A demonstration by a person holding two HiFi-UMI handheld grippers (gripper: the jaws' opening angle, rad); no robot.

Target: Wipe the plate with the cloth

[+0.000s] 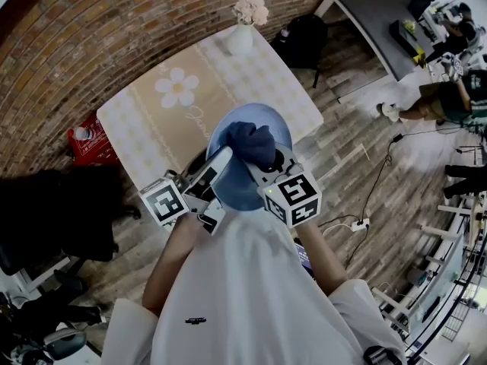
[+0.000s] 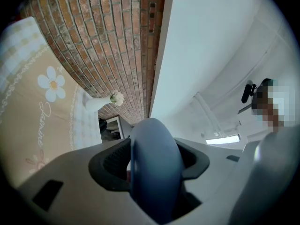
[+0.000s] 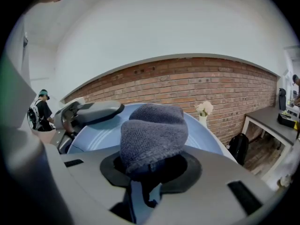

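Note:
A light blue plate [image 1: 237, 179] is held up off the table, tilted, with my left gripper [image 1: 215, 172] shut on its near left rim. In the left gripper view the plate's rim [image 2: 152, 165] stands edge-on between the jaws. My right gripper [image 1: 262, 162] is shut on a dark blue knitted cloth [image 1: 251, 143], which presses against the plate's face. The right gripper view shows the bunched cloth [image 3: 152, 135] against the plate [image 3: 206, 137], with the left gripper [image 3: 86, 112] on the rim at the left.
Below lies a table with a beige cloth printed with a daisy [image 1: 177, 87], and a white vase of flowers [image 1: 245, 25] at its far edge. A brick wall [image 1: 91, 29] runs behind. A red object [image 1: 87, 139] sits on the floor at the left, a black bag [image 1: 300, 40] at the right.

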